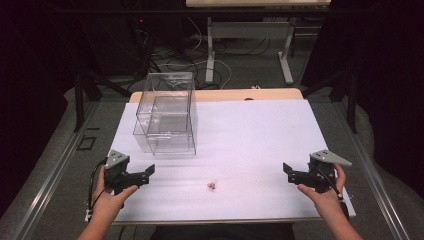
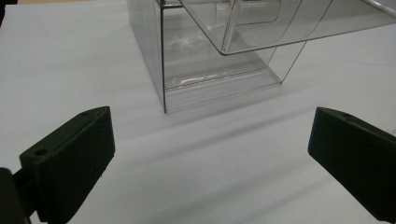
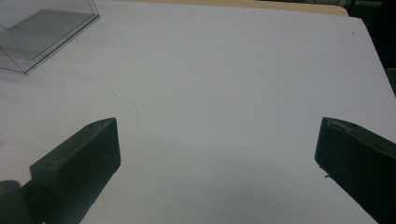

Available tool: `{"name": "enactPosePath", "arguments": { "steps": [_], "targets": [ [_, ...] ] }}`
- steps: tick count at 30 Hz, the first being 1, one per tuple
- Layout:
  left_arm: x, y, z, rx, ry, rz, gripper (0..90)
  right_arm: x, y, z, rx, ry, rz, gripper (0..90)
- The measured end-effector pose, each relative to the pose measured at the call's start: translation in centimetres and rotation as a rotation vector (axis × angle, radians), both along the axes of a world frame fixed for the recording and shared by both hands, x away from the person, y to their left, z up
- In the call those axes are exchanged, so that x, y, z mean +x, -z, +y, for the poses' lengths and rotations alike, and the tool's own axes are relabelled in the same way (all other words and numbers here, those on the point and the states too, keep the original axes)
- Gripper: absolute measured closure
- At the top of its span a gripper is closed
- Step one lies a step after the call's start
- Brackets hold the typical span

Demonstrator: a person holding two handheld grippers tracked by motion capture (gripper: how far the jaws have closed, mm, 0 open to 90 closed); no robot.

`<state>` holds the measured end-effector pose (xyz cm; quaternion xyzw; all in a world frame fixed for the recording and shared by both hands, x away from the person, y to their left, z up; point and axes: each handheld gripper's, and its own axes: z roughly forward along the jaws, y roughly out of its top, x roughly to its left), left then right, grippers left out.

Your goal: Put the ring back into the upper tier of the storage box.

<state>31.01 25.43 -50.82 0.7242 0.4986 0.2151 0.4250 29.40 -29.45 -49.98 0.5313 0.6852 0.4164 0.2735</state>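
Honestly, both grippers are empty and wide open right now — left gripper (image 1: pixel 141 178) parked near the front corner of the clear box (image 1: pixel 166 116), right gripper (image 1: pixel 293 175) well off to the other side of the white sheet (image 1: pixel 250 135). That tiny pink thing (image 1: pixel 212 185) sits on the sheet between them, near the front edge. I'd guess it's the pickup target — so come down straight over it, jaws straddling it, and close slowly so it doesn't skitter away.
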Motion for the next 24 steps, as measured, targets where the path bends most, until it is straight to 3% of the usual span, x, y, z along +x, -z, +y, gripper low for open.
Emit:
{"name": "enactPosePath", "arguments": {
  "steps": [4,12,22,24],
  "targets": [
    [0.0,0.1,-0.1,-0.001,0.004,0.004,0.9,0.0,0.0,0.4,-0.008,-0.010,-0.014,0.4],
    [-0.2,0.0,0.1,-0.010,0.007,0.006,0.8,0.6,0.2,2.3,-0.015,-0.080,0.011,0.0],
    [-0.4,0.2,0.3,-0.010,0.003,0.009,0.8,1.2,-0.1,5.5,-0.036,-0.194,0.016,0.7],
    [-0.5,0.1,0.4,-0.011,-0.002,0.008,0.9,1.3,-0.1,6.6,-0.055,-0.240,0.026,4.3]
  ]
}}
